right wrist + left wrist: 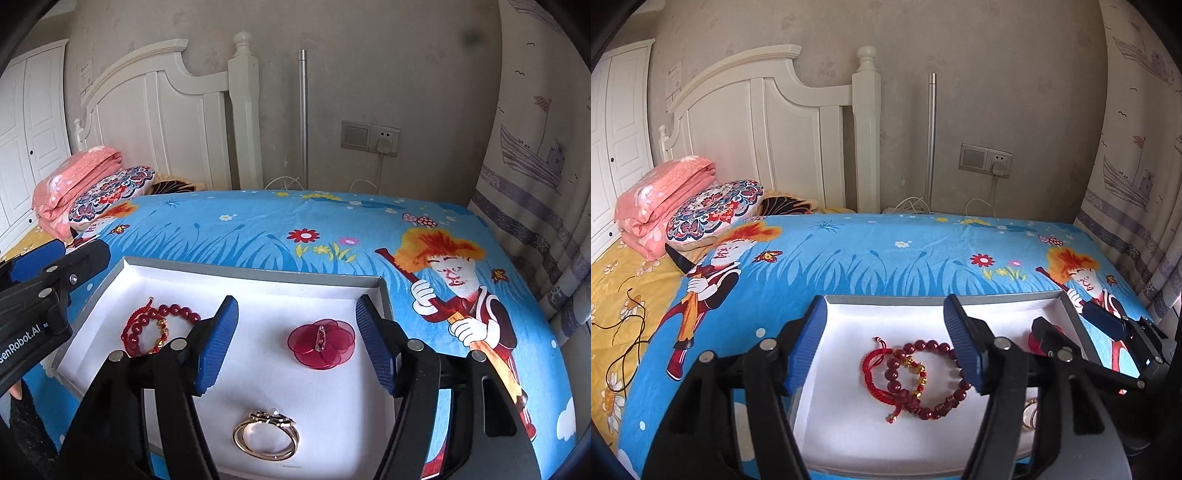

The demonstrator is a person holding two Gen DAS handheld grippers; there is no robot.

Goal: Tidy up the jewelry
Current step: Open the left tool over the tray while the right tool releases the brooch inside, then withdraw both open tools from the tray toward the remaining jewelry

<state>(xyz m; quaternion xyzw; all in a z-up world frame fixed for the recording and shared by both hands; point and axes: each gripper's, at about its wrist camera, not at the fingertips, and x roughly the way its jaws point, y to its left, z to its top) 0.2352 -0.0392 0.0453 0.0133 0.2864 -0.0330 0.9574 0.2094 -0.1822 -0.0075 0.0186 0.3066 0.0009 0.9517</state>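
Four jewelry pieces lie inside one white-lined tray (255,276) on the blue cartoon bedsheet (258,236); listed left to right as the right wrist view shows them.

- Left gripper (884,345): jaws spread wide, nothing held, hovering over the tray's left part.
- Red braided cord bracelet (875,373): at about 11 o'clock from the right claw, overlapping the bead bracelet; from the left claw it sits straight ahead, between the fingers.
- Dark red bead bracelet (931,380): a loose ring with a gold charm section, touching the cord bracelet, directly below the left claw's opening. Left hand is judged the nearer one for this pair.
- Gold ring with pearl (266,435): at 6 o'clock, close under the right claw, band lying flat with its setting toward the far side.
- Red petal-shaped brooch (321,343): at 12 o'clock, dead centre between the right fingers, clasp pin running near to far.
- Right gripper (297,345): jaws spread wide, holding nothing; judged the nearer one for brooch and ring.
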